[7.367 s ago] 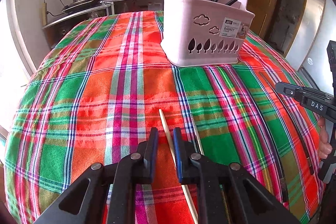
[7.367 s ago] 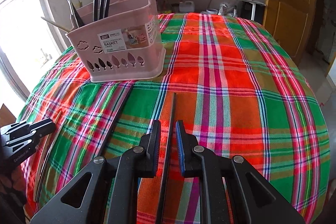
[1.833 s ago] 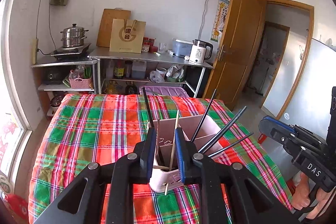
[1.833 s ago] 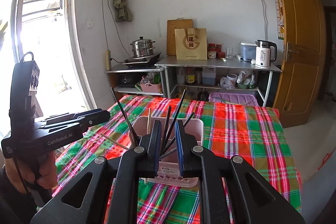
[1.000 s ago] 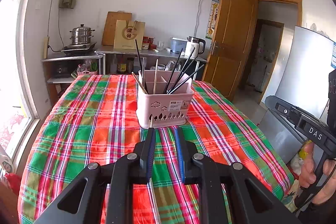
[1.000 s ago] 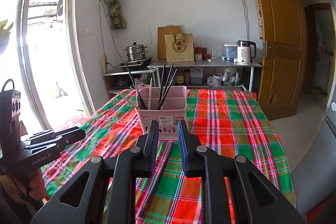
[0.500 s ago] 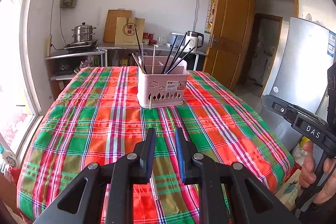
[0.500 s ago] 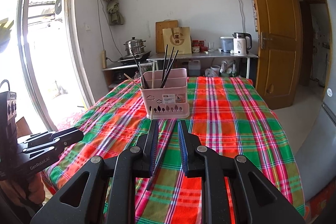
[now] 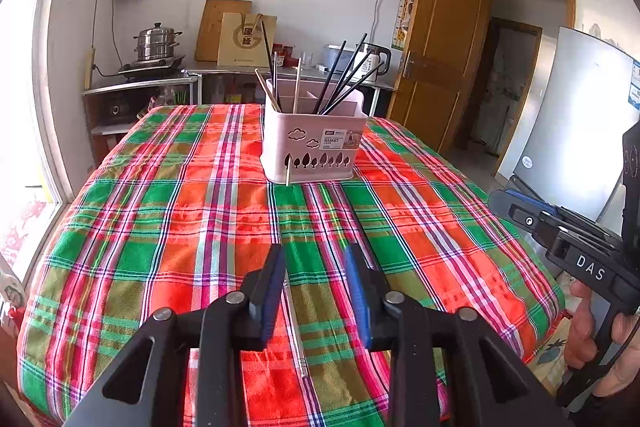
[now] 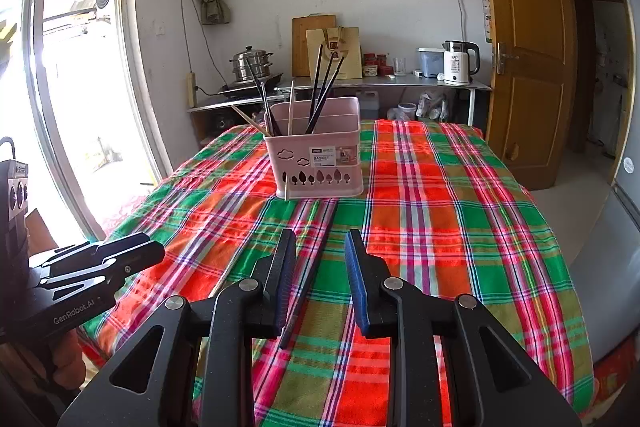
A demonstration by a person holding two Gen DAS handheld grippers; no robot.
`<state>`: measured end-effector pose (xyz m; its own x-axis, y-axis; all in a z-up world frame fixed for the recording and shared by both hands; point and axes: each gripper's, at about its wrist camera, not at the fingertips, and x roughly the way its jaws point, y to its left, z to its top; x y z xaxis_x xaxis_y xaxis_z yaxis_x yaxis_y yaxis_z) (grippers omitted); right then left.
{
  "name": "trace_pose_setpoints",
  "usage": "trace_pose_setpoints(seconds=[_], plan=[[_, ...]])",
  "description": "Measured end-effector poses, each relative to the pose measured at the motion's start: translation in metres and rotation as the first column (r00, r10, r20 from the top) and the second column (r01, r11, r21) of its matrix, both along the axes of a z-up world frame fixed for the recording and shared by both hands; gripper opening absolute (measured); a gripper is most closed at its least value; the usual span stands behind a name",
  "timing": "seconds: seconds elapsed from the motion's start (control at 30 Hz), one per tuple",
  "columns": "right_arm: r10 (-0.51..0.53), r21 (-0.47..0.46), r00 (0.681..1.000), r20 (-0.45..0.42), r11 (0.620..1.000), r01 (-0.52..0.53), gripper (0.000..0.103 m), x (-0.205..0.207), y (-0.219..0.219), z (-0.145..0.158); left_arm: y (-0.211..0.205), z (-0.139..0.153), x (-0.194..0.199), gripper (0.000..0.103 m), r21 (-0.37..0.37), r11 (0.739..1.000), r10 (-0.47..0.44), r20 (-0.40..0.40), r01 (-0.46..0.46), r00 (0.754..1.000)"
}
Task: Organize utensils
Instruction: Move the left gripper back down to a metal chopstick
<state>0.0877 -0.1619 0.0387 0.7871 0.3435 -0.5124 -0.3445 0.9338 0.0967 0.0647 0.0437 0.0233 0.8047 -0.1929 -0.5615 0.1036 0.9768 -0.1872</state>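
A pink utensil basket (image 9: 314, 143) (image 10: 320, 159) stands upright at the far middle of the plaid tablecloth (image 9: 160, 227), holding several dark and pale chopsticks. One pale chopstick (image 9: 287, 171) pokes out through a cutout in its front wall. My left gripper (image 9: 314, 259) hangs over the near part of the table, its jaws opening with nothing between the pads. A silver chopstick (image 9: 296, 331) lies on the cloth beneath it. My right gripper (image 10: 320, 247) is likewise opening and empty, above a black chopstick (image 10: 308, 283) lying flat. Each gripper shows at the other view's edge, left gripper (image 10: 154, 249), right gripper (image 9: 504, 205).
Behind the table a metal shelf (image 10: 384, 81) carries a steamer pot (image 9: 156, 45), a kettle (image 10: 460, 61) and a paper bag. A wooden door (image 10: 524, 67) is on the right and a bright window (image 10: 76, 87) on the left. A hand (image 9: 588, 339) holds the right gripper's handle.
Both grippers have sunk toward the table. Their jaws, nearly shut half a second ago, now stand clearly apart. The basket has not moved.
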Motion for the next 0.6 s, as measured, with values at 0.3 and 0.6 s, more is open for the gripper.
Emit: trace_pose_setpoints(seconds=[0.3, 0.6], plan=[[0.015, -0.008, 0.997, -0.075, 1.0, -0.016, 0.026, 0.033, 0.007, -0.022, 0.006, -0.023, 0.037, 0.034, 0.014, 0.999, 0.035, -0.084, -0.034, 0.996], [0.024, -0.023, 0.987, -0.16, 0.999, -0.028, 0.026, 0.068, 0.021, -0.045, 0.013, -0.053, 0.088, 0.034, 0.026, 0.998, 0.062, -0.191, -0.058, 0.98]])
